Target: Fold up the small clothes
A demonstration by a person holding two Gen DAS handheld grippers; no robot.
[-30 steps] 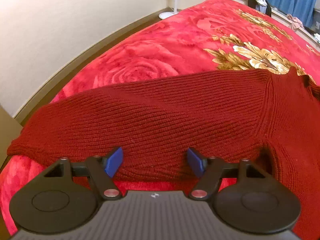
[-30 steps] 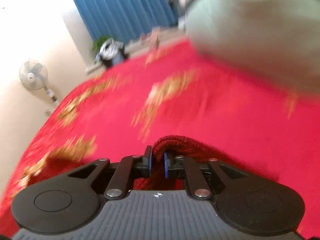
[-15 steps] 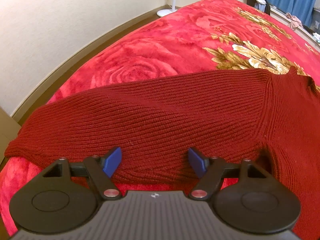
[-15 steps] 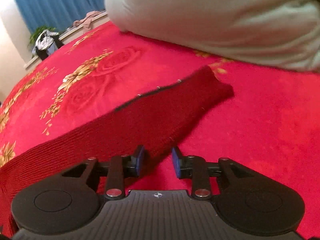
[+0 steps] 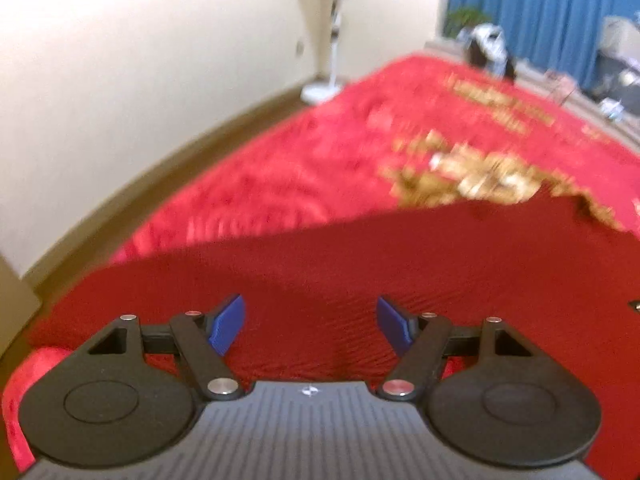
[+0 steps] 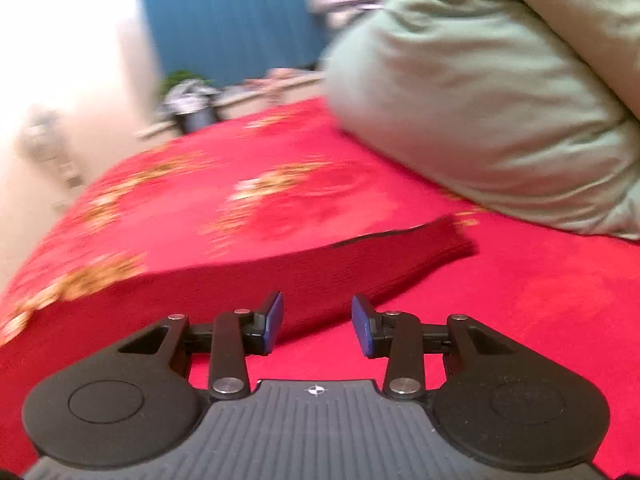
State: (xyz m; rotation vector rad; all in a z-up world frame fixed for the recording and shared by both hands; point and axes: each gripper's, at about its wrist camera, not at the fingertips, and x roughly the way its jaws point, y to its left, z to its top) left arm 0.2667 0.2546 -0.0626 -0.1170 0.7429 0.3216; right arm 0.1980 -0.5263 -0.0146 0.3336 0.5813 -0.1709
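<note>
A dark red knitted sweater [image 5: 360, 264] lies spread flat on a red floral bedspread [image 5: 328, 160]. My left gripper [image 5: 310, 322] is open and empty, just above the sweater's near edge. In the right wrist view one sleeve of the sweater [image 6: 360, 264] stretches away to the right, its cuff near a pillow. My right gripper [image 6: 318, 322] is open and empty, over the sleeve's near edge, with the bedspread [image 6: 520, 300] under its right finger. Both views are motion blurred.
A large pale green pillow [image 6: 480, 112] lies on the bed at the right. A standing fan [image 5: 332, 32] is by the cream wall past the bed's left edge. Blue curtains [image 5: 540, 8] and clutter are at the far end.
My right gripper let go of the sleeve, opened wider and drew back from it. My left gripper stayed open and tilted upward, so more of the wall and fan now show.
</note>
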